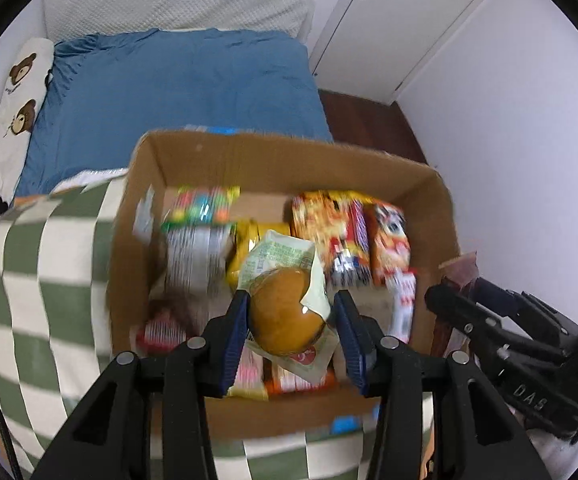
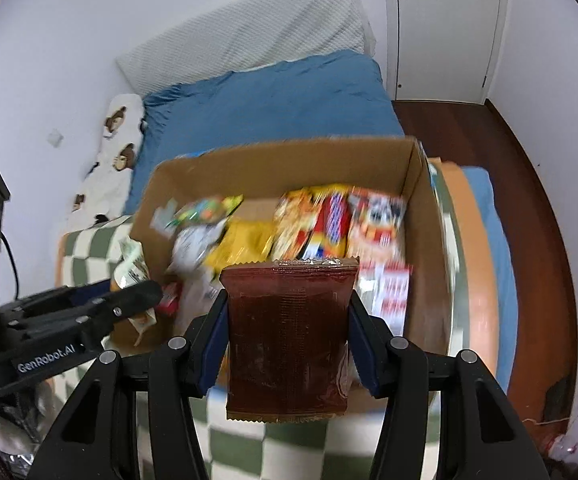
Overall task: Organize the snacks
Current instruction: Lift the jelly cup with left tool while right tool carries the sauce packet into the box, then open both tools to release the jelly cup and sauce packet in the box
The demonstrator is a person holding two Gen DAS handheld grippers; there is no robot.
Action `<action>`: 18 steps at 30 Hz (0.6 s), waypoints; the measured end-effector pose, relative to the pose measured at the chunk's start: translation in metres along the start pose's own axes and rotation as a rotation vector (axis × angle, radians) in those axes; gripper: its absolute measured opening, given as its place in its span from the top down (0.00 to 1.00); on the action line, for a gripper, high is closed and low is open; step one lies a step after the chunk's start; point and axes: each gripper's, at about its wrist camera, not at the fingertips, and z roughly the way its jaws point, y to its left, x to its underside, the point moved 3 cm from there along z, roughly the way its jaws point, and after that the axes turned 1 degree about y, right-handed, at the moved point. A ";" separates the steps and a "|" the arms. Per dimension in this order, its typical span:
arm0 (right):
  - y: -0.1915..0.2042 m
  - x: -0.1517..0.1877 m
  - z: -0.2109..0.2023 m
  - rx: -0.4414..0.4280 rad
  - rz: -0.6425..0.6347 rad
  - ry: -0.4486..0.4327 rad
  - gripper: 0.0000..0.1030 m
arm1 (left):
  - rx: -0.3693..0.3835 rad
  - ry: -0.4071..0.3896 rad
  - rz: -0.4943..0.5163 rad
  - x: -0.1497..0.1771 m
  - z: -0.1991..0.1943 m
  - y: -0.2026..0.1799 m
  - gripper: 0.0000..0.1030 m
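Already the sorting looks well under way, with two snacks on their way in and several packs in place. Nearest the left wrist camera, the left tongs (image 1: 291, 320) are clamped on a wrapped bun (image 1: 285, 316), a round brown bun in a clear-and-pale wrapper, held above the near part of the cardboard box (image 1: 281, 160). The right tongs (image 2: 287, 332) grip a brown foil packet (image 2: 289, 340) by its two long edges, its crimped top pointing toward the box, and it hangs over the box's near wall.

Both snacks are held in the air, so neither is placed yet; I judge that setting them down in the box is what is left, and whether more snacks wait outside the views cannot be told.

Inside the box, near its front, lie a small red pack (image 1: 161, 328) at the left and some pink and orange packs, partly hidden under the bun. Further in, a yellow bag (image 2: 245, 246) lies at the middle, a pale pack with a colourful top (image 1: 199, 220) sits to the left, and a row of red-and-orange packets (image 2: 341, 224) stands along the right side. Motion blur hides their labels.

The box rests on a green-and-white checked blanket (image 1: 29, 280). Beyond it lie the bed's blue sheet (image 1: 177, 88) and, by the wall, a white pillow (image 2: 249, 28).
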 end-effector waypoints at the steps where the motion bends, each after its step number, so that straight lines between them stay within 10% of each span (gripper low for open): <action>1: -0.003 -0.011 0.012 0.006 0.002 0.017 0.45 | -0.008 0.007 0.006 -0.011 0.009 0.000 0.61; 14: -0.039 -0.061 0.122 0.039 0.046 0.184 0.44 | -0.067 0.121 0.029 -0.063 0.092 0.012 0.59; 18: -0.047 -0.060 0.136 0.036 0.061 0.210 0.31 | -0.102 0.126 0.018 -0.063 0.093 0.019 0.32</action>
